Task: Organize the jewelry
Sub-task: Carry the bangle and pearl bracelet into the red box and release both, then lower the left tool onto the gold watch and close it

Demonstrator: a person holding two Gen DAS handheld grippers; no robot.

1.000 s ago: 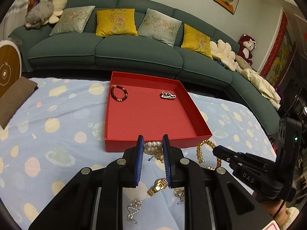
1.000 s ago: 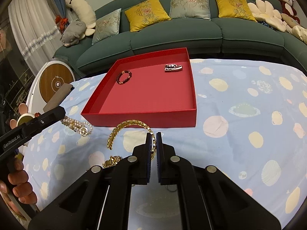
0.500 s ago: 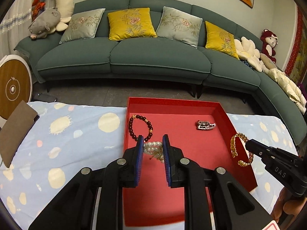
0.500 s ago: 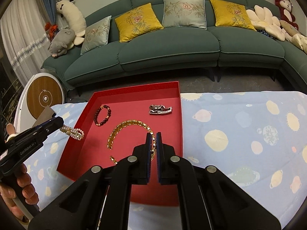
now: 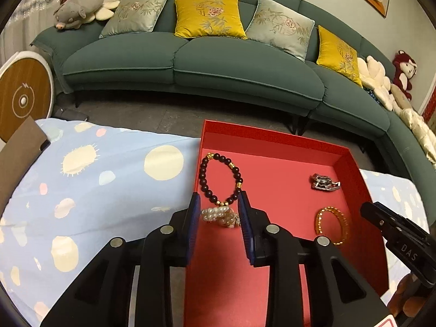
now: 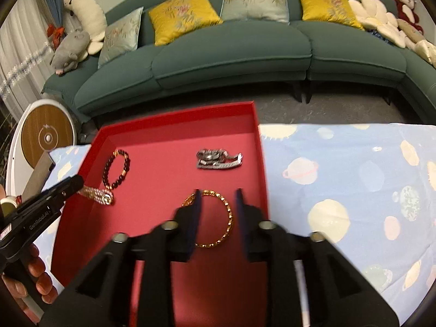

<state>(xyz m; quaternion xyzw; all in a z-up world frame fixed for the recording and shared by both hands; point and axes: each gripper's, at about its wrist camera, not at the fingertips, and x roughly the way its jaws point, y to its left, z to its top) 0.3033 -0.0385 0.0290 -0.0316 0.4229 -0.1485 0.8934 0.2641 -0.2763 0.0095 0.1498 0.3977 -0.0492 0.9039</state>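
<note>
A red tray [image 5: 351,160] [image 6: 259,147] lies on the blue dotted cloth. In it are a dark bead bracelet [image 5: 203,174] [image 6: 124,167], a silver chain piece [image 5: 324,184] [image 6: 218,158], a pearl bracelet [image 5: 219,215] [image 6: 96,194] and a gold chain bracelet [image 5: 344,226] [image 6: 229,215]. My left gripper [image 5: 219,212] is open over the tray's left side, with the pearl bracelet lying loose between its fingers. My right gripper [image 6: 218,209] is open over the tray's right side, with the gold bracelet lying on the tray floor below it.
The blue cloth [image 5: 95,190] [image 6: 354,177] spreads to both sides of the tray. A brown card [image 5: 19,152] lies at the far left. A green sofa [image 5: 218,62] with cushions stands behind, across a strip of floor. A round wooden disc [image 6: 46,137] leans at left.
Both grippers have opened and let go: the pearl bracelet and the gold bracelet now lie in the tray. Before that, both carried their bracelets from the cloth over the tray.
</note>
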